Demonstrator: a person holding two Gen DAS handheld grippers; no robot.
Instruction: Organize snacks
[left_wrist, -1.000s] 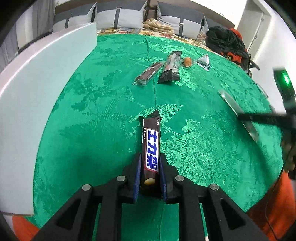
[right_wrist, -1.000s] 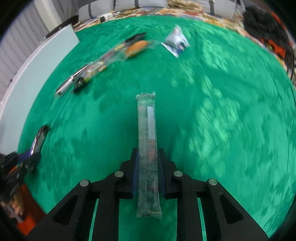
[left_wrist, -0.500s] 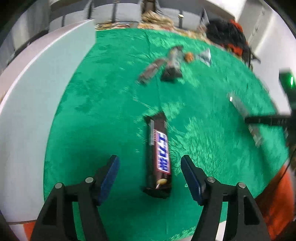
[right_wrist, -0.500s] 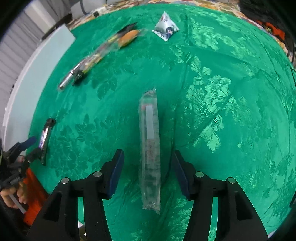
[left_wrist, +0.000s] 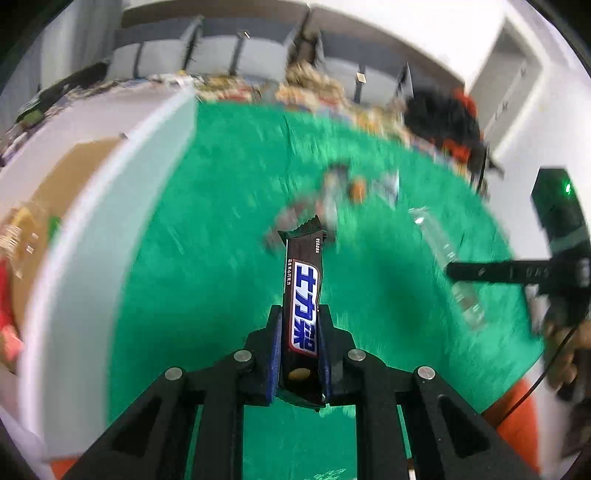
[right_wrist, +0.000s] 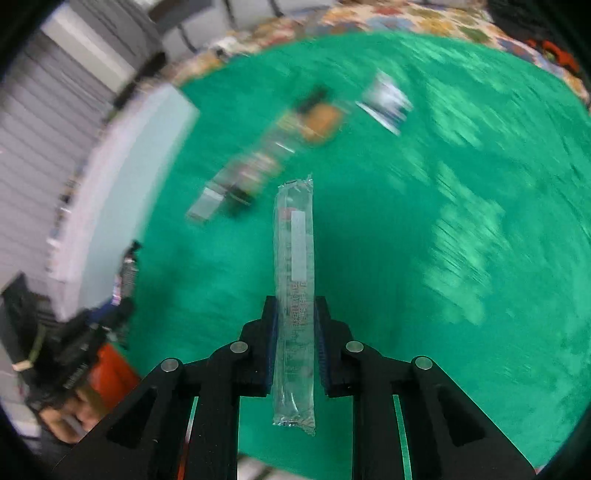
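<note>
My left gripper (left_wrist: 300, 325) is shut on a dark brown chocolate bar (left_wrist: 303, 291) with a blue and white label, held lifted above the green tablecloth (left_wrist: 221, 258). My right gripper (right_wrist: 295, 314) is shut on a long clear snack packet (right_wrist: 294, 258), also lifted off the cloth. The right gripper and its packet (left_wrist: 443, 254) show at the right of the left wrist view. The left gripper with the bar (right_wrist: 127, 273) shows at the left of the right wrist view.
A white box (left_wrist: 92, 240) with a cardboard floor and some snacks inside stands left of the cloth. Several blurred snacks (right_wrist: 280, 155) and a small white packet (right_wrist: 386, 99) lie at the far side. Cushions (left_wrist: 236, 51) stand behind.
Half a second ago both grippers stood open around the bar and the packet lying on the cloth. Now both have shut on them and lifted them; the views are blurred by motion.
</note>
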